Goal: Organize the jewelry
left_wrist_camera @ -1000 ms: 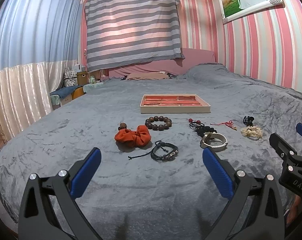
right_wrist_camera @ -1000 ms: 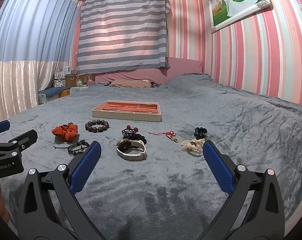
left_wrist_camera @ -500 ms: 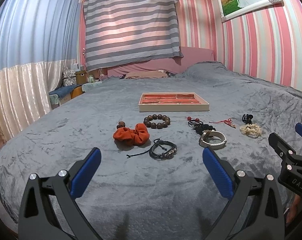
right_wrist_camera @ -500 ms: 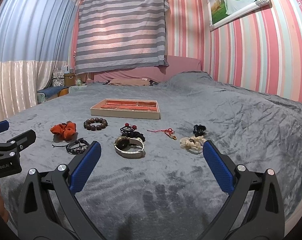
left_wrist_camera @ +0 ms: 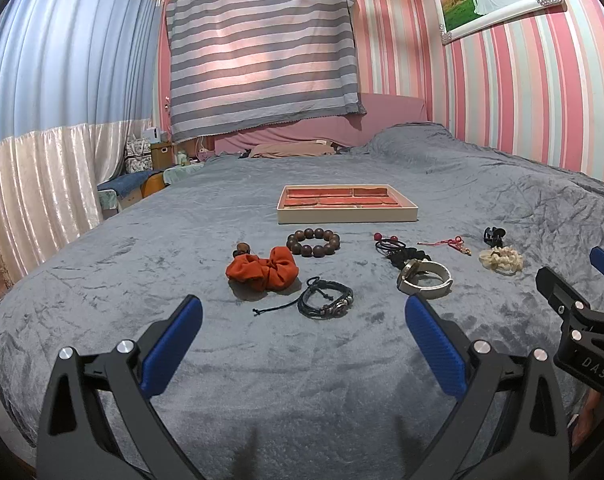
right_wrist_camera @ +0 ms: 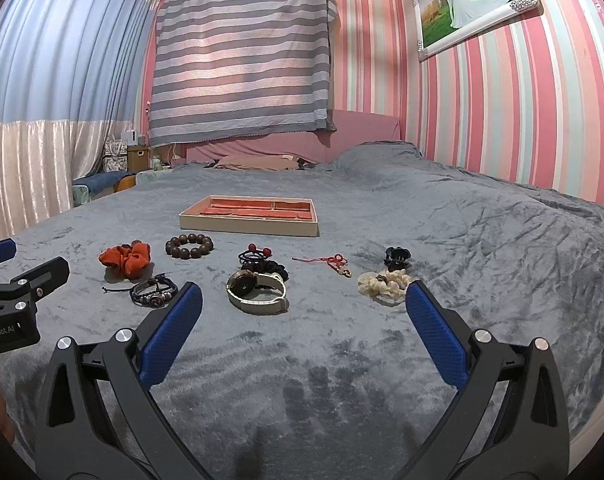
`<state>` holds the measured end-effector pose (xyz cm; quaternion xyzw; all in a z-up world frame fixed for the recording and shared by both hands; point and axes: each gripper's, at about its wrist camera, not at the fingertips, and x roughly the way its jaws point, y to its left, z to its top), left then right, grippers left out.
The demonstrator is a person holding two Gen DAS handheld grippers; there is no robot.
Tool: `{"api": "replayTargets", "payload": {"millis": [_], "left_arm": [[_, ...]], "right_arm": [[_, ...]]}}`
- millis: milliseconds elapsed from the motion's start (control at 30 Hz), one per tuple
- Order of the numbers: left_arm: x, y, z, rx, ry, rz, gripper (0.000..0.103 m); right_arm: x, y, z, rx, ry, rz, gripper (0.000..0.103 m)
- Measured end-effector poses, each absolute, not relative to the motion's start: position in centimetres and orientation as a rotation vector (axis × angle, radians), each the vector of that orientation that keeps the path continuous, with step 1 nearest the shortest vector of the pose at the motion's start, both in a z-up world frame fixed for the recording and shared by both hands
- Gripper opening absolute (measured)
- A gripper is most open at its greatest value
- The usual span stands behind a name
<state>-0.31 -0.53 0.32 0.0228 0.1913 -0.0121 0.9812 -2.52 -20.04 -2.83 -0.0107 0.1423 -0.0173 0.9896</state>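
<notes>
The task looks not yet begun. The tray with orange compartments lies on the bed far ahead of both tongs, and as far as its low angle lets me see, its compartments hold nothing.

All the jewelry is on the blanket, between the tongs and the tray. Ahead of the left tongs are the black cord bracelet (the nearest piece), the orange scrunchie and the wooden bead bracelet. Ahead of the right tongs are the white watch, the black hair ties with red beads, the red cord charm, the black claw clip and the cream scrunchie.

Both tongs are spread wide and hold nothing. In my judgement every piece is left to move.
</notes>
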Motion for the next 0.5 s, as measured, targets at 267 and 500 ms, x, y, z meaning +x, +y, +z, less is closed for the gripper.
{"api": "replayTargets", "payload": {"millis": [267,500], "left_arm": [[-0.36,-0.53,0.33,0.044,0.386,-0.024,0.099],[-0.29,-0.54,0.32,0.044,0.388,-0.024,0.099]], "right_arm": [[-2.61,-20.0,-2.81,-0.019,0.286,-0.038,0.099],[-2.63,-20.02,-2.8,-0.021,0.289,-0.037,0.099]]}}
